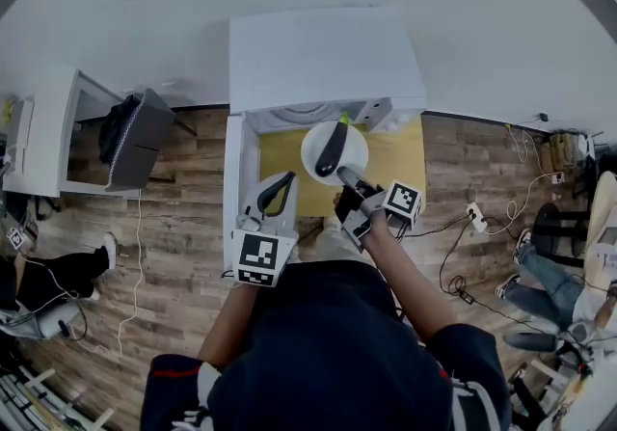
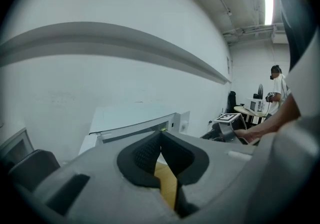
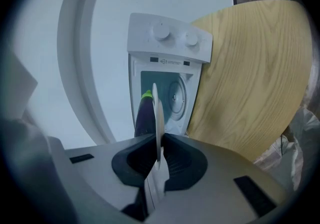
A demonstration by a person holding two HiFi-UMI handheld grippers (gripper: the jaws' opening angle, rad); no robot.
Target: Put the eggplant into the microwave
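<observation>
- The eggplant lies on a white plate, just in front of the open microwave, over the yellow table.
- The right gripper is clamped on the plate's near rim.
- The left gripper is beside the microwave's open door, its 2 jaws together with nothing between them.

readable text: none | microwave: print strip under knobs, too small to read | left cube, right cube: black-and-white square markers, no letters or numbers
</observation>
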